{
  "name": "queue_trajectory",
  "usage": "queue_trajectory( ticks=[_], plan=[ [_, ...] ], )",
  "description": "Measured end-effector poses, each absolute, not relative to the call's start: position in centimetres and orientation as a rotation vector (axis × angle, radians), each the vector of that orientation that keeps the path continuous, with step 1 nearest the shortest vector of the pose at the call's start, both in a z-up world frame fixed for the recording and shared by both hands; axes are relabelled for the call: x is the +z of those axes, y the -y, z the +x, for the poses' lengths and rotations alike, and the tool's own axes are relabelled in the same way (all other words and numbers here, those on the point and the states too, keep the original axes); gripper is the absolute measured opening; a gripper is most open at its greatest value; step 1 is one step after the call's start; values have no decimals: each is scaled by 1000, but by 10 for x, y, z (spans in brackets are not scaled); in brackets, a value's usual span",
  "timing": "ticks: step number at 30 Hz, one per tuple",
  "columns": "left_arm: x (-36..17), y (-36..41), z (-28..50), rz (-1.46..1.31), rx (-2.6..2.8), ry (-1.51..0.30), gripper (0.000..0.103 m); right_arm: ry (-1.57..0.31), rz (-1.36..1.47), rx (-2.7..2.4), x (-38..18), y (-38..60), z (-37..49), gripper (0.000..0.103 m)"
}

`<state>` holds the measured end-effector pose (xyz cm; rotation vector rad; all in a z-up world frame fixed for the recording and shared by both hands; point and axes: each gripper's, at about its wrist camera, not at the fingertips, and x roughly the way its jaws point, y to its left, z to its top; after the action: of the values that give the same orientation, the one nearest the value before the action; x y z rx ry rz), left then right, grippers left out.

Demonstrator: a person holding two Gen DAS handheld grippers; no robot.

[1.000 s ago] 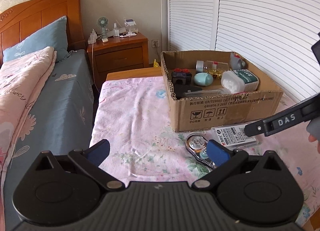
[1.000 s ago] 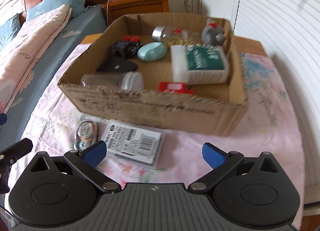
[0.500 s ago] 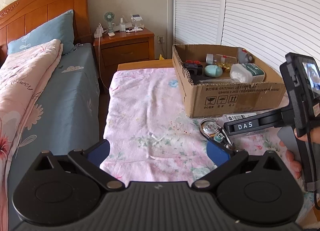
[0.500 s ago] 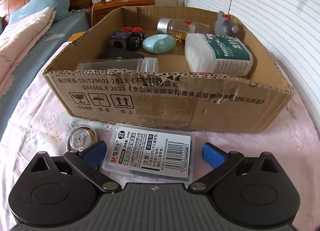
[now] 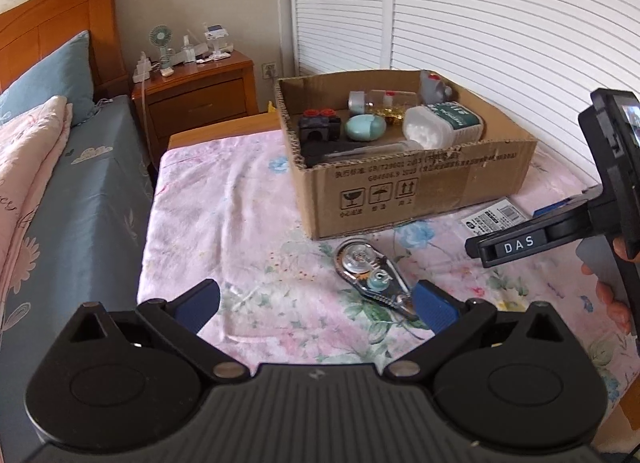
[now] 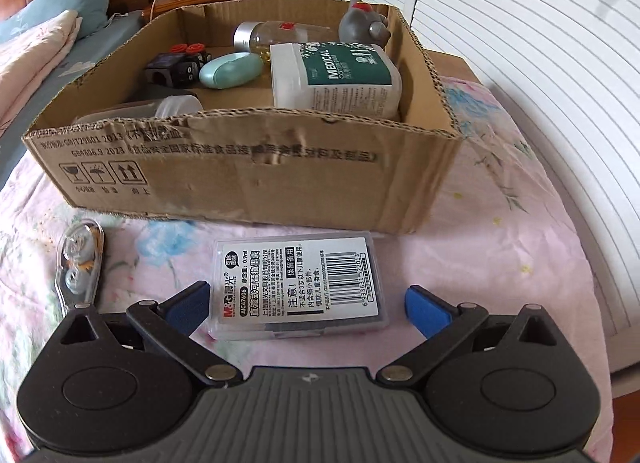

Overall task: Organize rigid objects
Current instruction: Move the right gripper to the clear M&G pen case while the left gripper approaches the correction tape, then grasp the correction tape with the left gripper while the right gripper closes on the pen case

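Note:
A flat clear plastic box with a white barcode label (image 6: 298, 287) lies on the pink flowered cloth in front of a cardboard box (image 6: 248, 167). My right gripper (image 6: 308, 307) is open, its blue pads on either side of the plastic box's near end. A clear correction tape dispenser (image 5: 370, 269) lies left of it, also in the right wrist view (image 6: 80, 259). My left gripper (image 5: 316, 305) is open and empty, its right pad just beside the dispenser's tip. The cardboard box (image 5: 420, 187) holds a medical jar (image 6: 332, 77), a teal case (image 6: 230, 70) and several other items.
The cloth-covered table (image 5: 224, 223) stands beside a bed (image 5: 60, 183) on the left. A wooden nightstand (image 5: 196, 91) with a small fan is at the back. White slatted doors (image 5: 500, 23) run along the right. The right gripper's body shows in the left wrist view (image 5: 560, 231).
My right gripper has come down and forward until its pads flank the plastic box. My left gripper has drawn back and turned a little; the dispenser now lies just ahead of its right pad.

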<state>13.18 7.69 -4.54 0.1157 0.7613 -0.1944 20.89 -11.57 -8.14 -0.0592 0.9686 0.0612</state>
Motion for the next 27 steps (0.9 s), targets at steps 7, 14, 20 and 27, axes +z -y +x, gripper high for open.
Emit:
queue_trajectory(
  ticks=[7, 14, 20, 27],
  plan=[
    [-74, -54, 150, 205, -361, -837, 102, -947, -89, 127, -83, 126, 206, 103],
    [-91, -65, 162, 248, -358, -901, 102, -928, -95, 140, -82, 126, 204, 103],
    [-93, -67, 176, 197, -404, -911, 102, -915, -99, 152, -83, 127, 202, 103],
    [-96, -55, 192, 202, -453, -866, 103, -910, -107, 170, -83, 129, 203, 103]
  ],
)
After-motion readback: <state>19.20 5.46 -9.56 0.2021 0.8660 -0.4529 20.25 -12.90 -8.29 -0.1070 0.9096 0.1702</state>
